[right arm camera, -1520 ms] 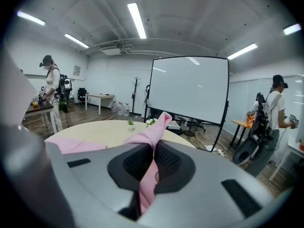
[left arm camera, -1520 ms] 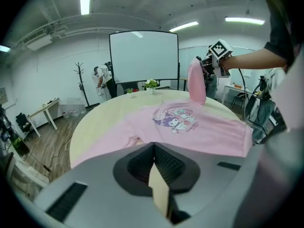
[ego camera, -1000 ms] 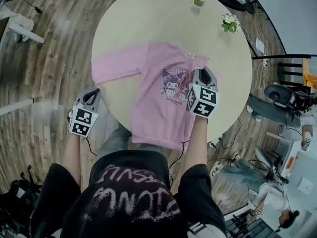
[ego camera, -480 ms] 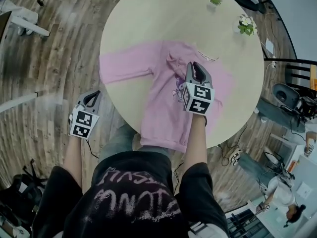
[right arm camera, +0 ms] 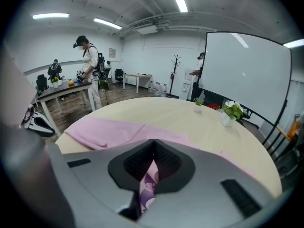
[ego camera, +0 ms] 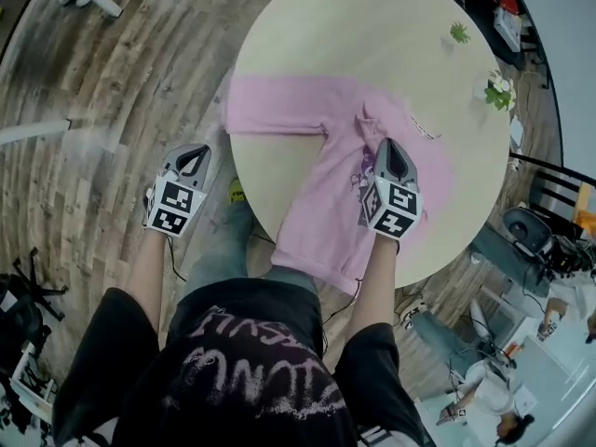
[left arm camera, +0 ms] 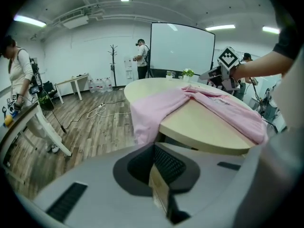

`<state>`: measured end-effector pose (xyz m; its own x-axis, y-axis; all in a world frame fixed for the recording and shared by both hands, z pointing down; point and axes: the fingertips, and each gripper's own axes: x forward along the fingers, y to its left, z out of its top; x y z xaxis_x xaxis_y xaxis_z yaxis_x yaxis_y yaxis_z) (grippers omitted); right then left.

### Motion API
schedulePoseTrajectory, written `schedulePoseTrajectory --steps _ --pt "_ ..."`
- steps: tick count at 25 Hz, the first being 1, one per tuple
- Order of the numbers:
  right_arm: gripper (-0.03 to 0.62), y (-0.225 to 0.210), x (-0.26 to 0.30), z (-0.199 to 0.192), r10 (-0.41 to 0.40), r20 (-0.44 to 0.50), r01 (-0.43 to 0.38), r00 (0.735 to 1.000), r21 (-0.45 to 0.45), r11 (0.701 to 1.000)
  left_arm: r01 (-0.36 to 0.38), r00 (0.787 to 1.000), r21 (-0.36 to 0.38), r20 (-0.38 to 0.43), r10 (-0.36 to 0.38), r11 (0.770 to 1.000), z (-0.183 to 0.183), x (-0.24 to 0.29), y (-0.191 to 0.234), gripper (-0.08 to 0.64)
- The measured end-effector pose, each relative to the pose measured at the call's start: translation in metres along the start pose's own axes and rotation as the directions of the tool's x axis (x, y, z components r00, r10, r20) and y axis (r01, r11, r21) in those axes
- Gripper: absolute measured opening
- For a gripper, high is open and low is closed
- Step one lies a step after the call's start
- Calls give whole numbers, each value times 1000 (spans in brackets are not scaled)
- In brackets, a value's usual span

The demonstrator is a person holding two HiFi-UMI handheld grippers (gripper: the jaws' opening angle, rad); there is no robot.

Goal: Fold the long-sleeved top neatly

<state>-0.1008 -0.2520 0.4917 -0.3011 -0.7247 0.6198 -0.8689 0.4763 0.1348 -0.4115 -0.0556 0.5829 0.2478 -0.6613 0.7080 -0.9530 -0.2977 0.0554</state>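
- Fabric of the long-sleeved top sits pinched in the right gripper: its jaws have just been closing, and a fold of pink cloth bearing the purple printed figure stands between them.
- Under and ahead of that gripper, the pink top lies spread on the round table, body towards the person.
- Behind the right gripper, the hem hangs over the table's near edge.
- Ahead of it and to its left, one sleeve stretches flat across the tabletop, and its end droops over the rim.
- Left gripper is held off the table, above the wooden floor, jaws pressed together.
- From the left gripper, the drooping sleeve end is ahead and slightly right, apart from it; the rest of the top lies further right.
- Two small potted plants stand well beyond the right gripper, near the table's far edge.
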Motion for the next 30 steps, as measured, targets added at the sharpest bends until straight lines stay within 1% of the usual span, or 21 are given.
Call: schedulePoseTrajectory --steps 6,11,12,14,17,21,24,25,27,28,30 --pt "6 40 6 -8 32 -22 -33 999 -45 998 -49 998 -88 38 52 995 -30 13 14 14" --pt "6 54 11 -14 29 -32 -30 999 -30 999 -62 994 -112 85 72 992 -45 40 20 28" --pt "6 56 11 -15 28 -35 -30 999 -38 999 -63 993 -118 92 74 991 -48 46 21 39" --pt "6 60 12 -16 28 -39 -31 999 -60 998 -62 992 -119 98 74 991 -54 61 24 120" --pt "6 62 16 -18 23 -35 -25 999 -72 997 -56 992 -88 105 65 995 -59 82 28 184" --pt "6 62 20 -21 9 -28 -12 1000 -79 997 -49 990 -69 131 58 996 -55 104 32 219" --pt "6 59 19 -22 -3 -25 1 1000 -82 997 -54 986 -60 153 62 997 -46 115 35 215" --pt "6 57 18 -22 -9 -25 7 1000 -81 997 -62 985 -65 156 71 996 -44 118 38 188" --pt "6 51 16 -23 -22 -25 20 999 -73 997 -80 983 -77 160 92 994 -40 121 43 76" --pt "6 48 15 -23 -27 -25 25 999 -66 998 -85 983 -79 158 97 993 -39 122 45 44" --pt "6 42 11 -24 -35 -26 34 999 -47 998 -92 984 -76 145 102 993 -40 121 49 40"
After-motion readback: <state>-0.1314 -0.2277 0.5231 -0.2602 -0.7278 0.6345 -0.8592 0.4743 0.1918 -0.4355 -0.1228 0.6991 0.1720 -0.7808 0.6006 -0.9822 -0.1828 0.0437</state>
